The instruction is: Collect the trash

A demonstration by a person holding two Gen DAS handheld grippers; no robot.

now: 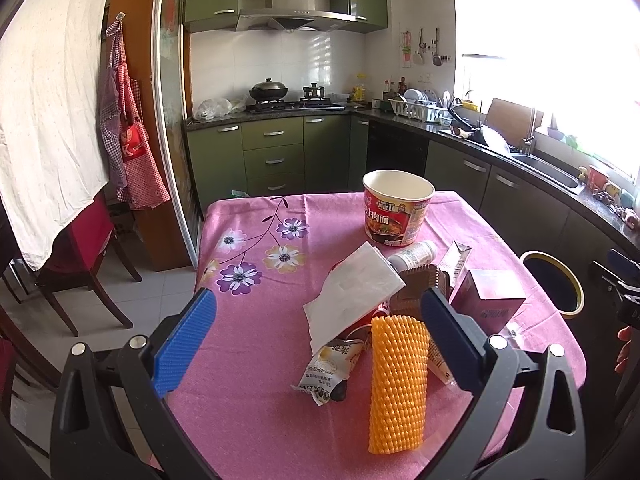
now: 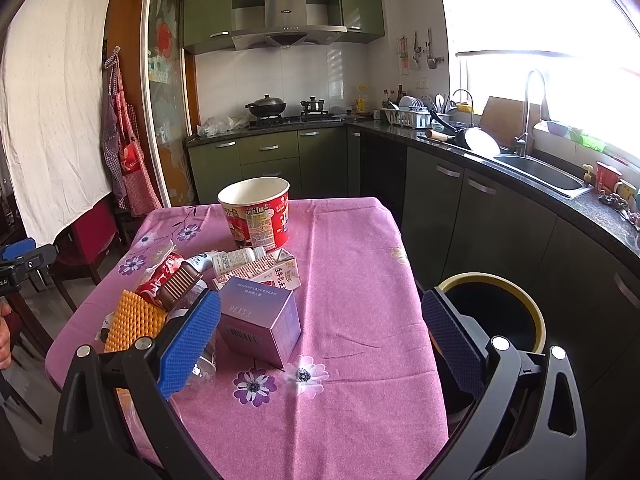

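1. Nothing is picked up yet. The left gripper (image 1: 316, 336) and right gripper (image 2: 320, 344) both have jaws wide apart, holding nothing.
2. The trash pile (image 1: 384, 312) sits on the pink table (image 2: 352, 264).
3. Next, I think, grab one piece and drop it in the bin (image 2: 496, 308) beside the table.

On the table: one noodle cup (image 2: 256, 212), one purple box (image 2: 260, 324), one milk carton (image 2: 264, 270), one orange foam net (image 1: 396, 384). One tissue (image 1: 352, 292), one red can (image 2: 160, 276), one snack wrapper (image 1: 330, 368). One bin (image 2: 496, 312) stood beside it.
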